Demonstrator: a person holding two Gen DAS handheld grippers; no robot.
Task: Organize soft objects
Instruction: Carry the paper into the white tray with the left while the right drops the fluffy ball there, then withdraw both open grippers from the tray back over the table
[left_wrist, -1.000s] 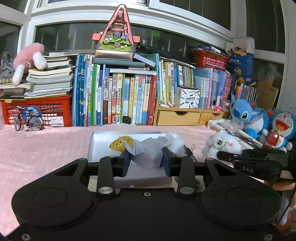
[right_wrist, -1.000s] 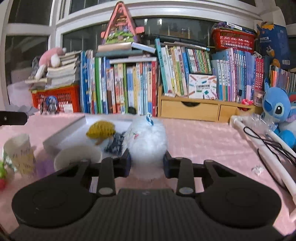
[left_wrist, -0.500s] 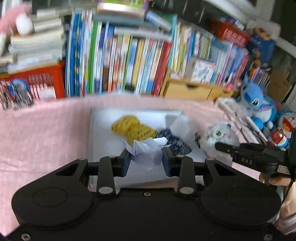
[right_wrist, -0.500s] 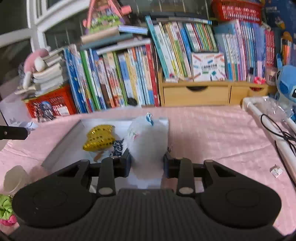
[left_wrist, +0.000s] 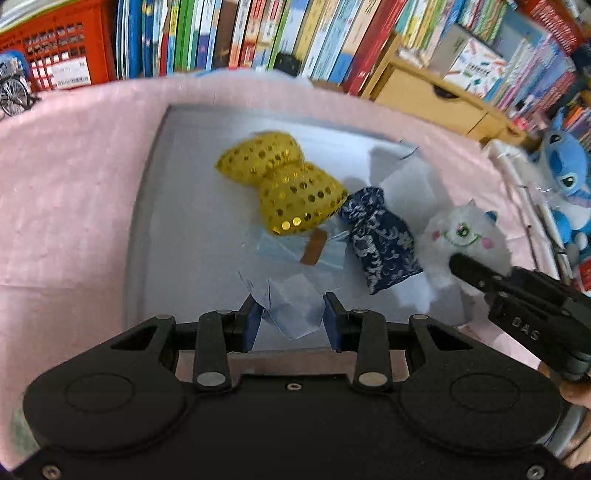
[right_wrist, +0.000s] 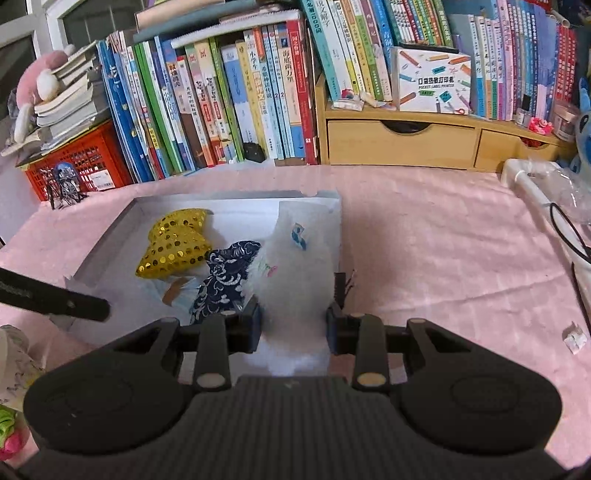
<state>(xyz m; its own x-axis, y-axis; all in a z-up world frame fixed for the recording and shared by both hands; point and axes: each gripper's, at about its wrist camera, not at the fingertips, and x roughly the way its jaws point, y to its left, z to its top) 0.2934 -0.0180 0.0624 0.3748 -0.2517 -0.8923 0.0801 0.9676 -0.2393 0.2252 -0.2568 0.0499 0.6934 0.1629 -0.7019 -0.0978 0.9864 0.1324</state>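
Your jaws are both loaded right now: the left gripper (left_wrist: 291, 319) is pinched on a crumpled translucent plastic bag (left_wrist: 291, 308), and the right gripper (right_wrist: 293, 323) is clamped around the white fluffy plush (right_wrist: 295, 280).

The plastic bag hangs over the near end of the shallow grey tray (left_wrist: 147, 206), just inside its front rim. The plush is over the tray's right side, right up against the right wall, with its face just beside the navy patterned pouch (left_wrist: 376, 240).

Inside the tray, the gold sequin bow (left_wrist: 284, 184) sits mid-tray and touches the pouch at its right tip. A flat clear packet with a brown tab (left_wrist: 314, 247) lies under and in front of those two. The tray's left half and far end show bare floor, so that's where your open room is.

Around it, the pink desk cover (right_wrist: 443, 240) is open on the right, apart from a black cable (right_wrist: 570, 240) and a small scrap (right_wrist: 574, 338) near the edge. The row of books (right_wrist: 221, 103) stands close behind the tray's far rim.
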